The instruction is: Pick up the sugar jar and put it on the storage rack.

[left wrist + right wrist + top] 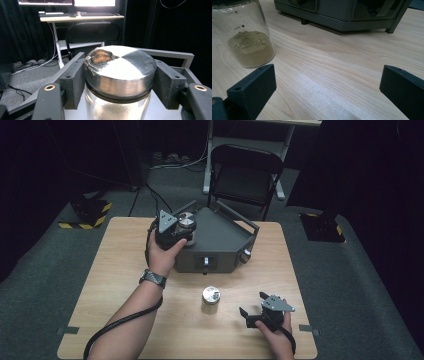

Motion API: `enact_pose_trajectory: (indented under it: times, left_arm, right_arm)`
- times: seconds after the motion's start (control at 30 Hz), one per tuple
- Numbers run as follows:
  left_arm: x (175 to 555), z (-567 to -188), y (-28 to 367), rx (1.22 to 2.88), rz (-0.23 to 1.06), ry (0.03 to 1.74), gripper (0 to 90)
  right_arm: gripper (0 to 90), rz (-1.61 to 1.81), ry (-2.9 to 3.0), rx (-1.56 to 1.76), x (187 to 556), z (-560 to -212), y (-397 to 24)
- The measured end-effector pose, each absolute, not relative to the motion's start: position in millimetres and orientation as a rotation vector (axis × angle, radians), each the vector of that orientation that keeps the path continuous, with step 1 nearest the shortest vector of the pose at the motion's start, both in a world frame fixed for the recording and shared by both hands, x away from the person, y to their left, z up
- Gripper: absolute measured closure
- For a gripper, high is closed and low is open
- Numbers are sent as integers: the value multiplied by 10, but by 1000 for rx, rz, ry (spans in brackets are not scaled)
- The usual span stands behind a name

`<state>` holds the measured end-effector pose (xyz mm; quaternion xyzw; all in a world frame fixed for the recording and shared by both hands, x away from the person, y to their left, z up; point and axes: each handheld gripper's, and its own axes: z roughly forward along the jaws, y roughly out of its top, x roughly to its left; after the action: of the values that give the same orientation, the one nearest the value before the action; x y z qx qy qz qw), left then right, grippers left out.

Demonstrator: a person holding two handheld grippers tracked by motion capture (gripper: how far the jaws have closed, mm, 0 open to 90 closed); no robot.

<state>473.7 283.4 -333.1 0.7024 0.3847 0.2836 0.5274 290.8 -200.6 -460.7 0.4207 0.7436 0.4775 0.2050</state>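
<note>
The left claw (181, 226) is clamped on the metal lid of a glass jar (117, 82), its two black jaws pressing the cap from either side. Gripping at the lid rather than the glass gives the pads a firm, flat band to bite on and keeps the jar upright, so the powder inside stays level. The jar hangs over the left part of the grey machine (220, 242), above its flat top deck. My guess is that it is being set down there. A raised grey rail (172, 53) runs along the deck's far edge just behind the jar, and it is the one thing the claw could knock on the way down.

In the middle of the tabletop (115, 285), in front of the machine, stands a second jar (211, 296) with a metal lid and tan powder in its lower part. It stands apart from the machine's front knobs.

Further right, the right claw (252, 307) rests low near the tabletop's front edge with its jaws spread wide and nothing between them. It points toward the second jar, with open wood in between.
</note>
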Motion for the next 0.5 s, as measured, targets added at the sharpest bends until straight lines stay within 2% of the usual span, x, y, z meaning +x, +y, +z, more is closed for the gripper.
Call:
enact_pose_trajectory:
  times: [0.5]
  left_arm:
    - [4801, -3420, 2784, 1700, 677, 923, 334]
  right_arm:
    - [5, 1335, 2078, 1166, 2915, -4608, -2008]
